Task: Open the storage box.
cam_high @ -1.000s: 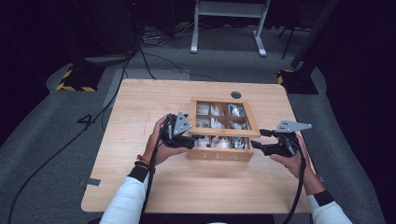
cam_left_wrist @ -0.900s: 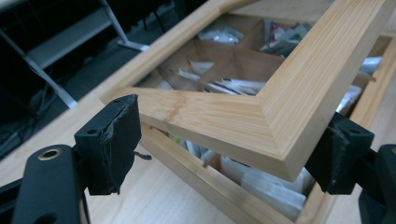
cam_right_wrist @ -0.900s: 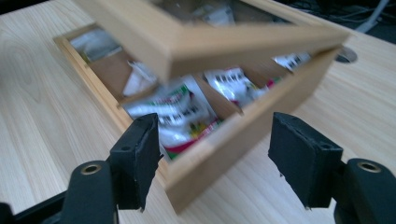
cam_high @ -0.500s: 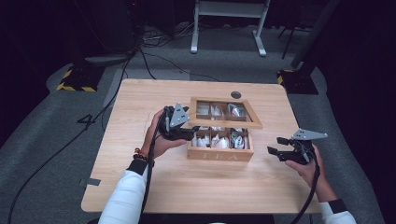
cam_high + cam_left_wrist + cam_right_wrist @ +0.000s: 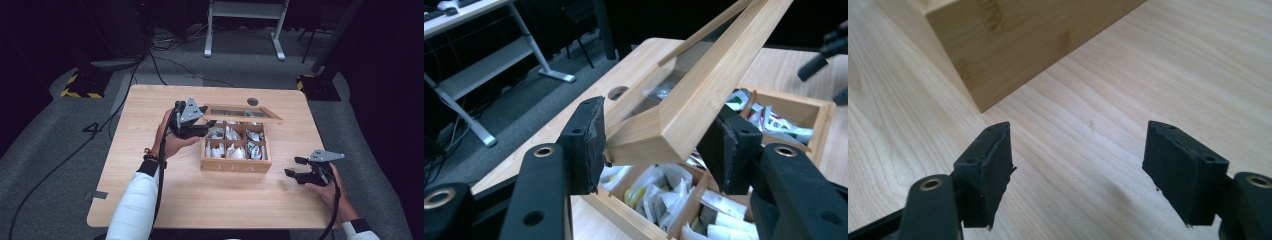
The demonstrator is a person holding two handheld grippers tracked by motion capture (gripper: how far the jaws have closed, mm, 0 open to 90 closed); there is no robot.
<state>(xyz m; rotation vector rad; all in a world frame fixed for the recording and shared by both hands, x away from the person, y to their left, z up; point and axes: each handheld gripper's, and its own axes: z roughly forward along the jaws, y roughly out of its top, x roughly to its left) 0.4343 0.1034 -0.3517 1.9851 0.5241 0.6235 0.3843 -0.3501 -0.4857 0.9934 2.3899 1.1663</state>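
The left gripper (image 5: 651,145) has just been closing its jaws and now clasps the near left corner of the glass-paned bamboo lid (image 5: 704,85) of the wooden tea box (image 5: 235,165) at the table's middle. The lid is tilted up off the box, its long axis running nine to three o'clock, hinged at the twelve o'clock edge. The right gripper (image 5: 295,167) hovers released, jaws wide and empty, near four o'clock over the pale wooden table (image 5: 150,200), just beside the box's corner (image 5: 1013,50).
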